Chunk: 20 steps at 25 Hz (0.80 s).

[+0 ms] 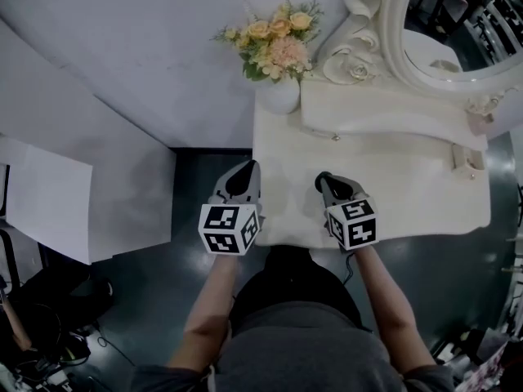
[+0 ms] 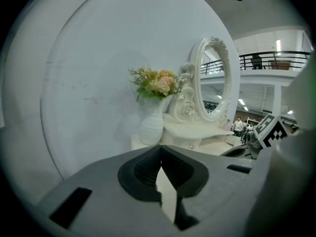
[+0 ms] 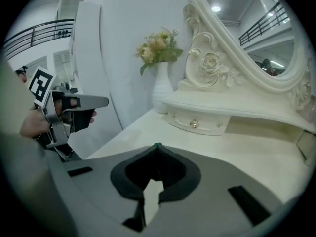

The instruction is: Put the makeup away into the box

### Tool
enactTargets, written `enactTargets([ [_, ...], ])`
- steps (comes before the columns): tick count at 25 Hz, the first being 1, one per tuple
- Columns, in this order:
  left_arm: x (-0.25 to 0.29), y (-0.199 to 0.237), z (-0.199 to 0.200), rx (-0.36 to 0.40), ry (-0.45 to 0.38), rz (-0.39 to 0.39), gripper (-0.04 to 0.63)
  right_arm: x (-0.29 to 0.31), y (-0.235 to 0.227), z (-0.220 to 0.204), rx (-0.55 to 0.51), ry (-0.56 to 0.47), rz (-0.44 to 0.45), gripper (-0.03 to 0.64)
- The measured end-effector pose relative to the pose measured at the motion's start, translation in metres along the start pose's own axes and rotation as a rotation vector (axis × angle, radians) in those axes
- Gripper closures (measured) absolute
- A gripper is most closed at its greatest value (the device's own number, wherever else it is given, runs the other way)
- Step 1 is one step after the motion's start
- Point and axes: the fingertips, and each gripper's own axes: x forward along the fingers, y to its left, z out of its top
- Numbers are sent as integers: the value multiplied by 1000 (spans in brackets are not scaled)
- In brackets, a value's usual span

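While it hung at the near left corner of the table (image 1: pixel 409 202), left tool (image 2: pixel 160 146): clenched, jaw tips meeting, nothing between them, touching nothing.
right tool (image 3: pixel 157 145): likewise closed tight and empty, tilted down over the table's near edge and clear of the surface.
spacing: the two tools were side by side but apart, each with its marker cube turned back toward the person.
why so held: with both tools empty and facing the table, this looked like a ready pose rather than a grip. That is a judgement.
table surface: cream and bare wherever it showed in front of the tools.
makeup: in no view, so where it lay could not be told.
box: not identified. A small pale block (image 1: pixel 466 160) stood at the table's far right, too small to tell what it was.
shelf (image 1: pixel 384 117): raised along the back of the table, with a drawer (image 3: pixel 197 123) whose knob faced the tools.
vase (image 1: pixel 280 95): white and upright at the back left corner, holding flowers (image 1: pixel 274 39). It was probably set there to leave the front of the table free.
mirror (image 1: pixel 458 23): oval in a carved white frame, behind the shelf.
task progress: judged not visibly begun, as nothing was gripped and no makeup was seen.
next need: probably finding the makeup and opening a tool first.
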Motion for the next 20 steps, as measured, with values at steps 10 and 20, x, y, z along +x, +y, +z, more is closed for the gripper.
enactTargets([
  [10,36,-67,10,64,26,-181,589,-54,-55,-6,135,-75,-178,611],
  [20,63,-162,4,162,63,-393,589,-115,-105,-39,271,-126,-351,611],
])
